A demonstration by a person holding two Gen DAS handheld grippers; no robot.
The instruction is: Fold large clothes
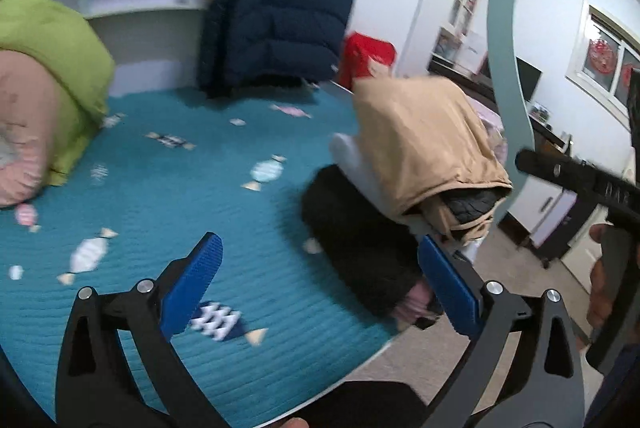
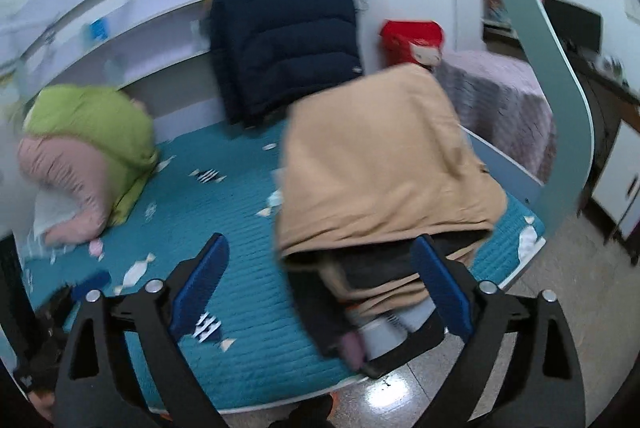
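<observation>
A pile of folded clothes sits at the bed's right edge, topped by a tan garment [image 1: 424, 144] [image 2: 380, 164] with black [image 1: 352, 228] and white pieces under it. A navy and yellow puffer jacket [image 1: 280, 16] [image 2: 284, 28] hangs at the back wall. My left gripper [image 1: 320, 284] is open and empty above the teal bed cover [image 1: 168, 212], left of the pile. My right gripper [image 2: 320, 284] is open and empty, with the pile's near end between its blue pads [image 2: 440, 288]. The right gripper's body shows in the left wrist view [image 1: 580, 180].
A green and pink bundle of bedding [image 1: 52, 76] [image 2: 88, 144] lies at the bed's left. A red bag [image 1: 366, 56] [image 2: 412, 36] stands behind the pile. A pale green bed post [image 1: 508, 40] [image 2: 552, 76] rises at right. Tiled floor [image 2: 520, 308] lies beyond the bed edge.
</observation>
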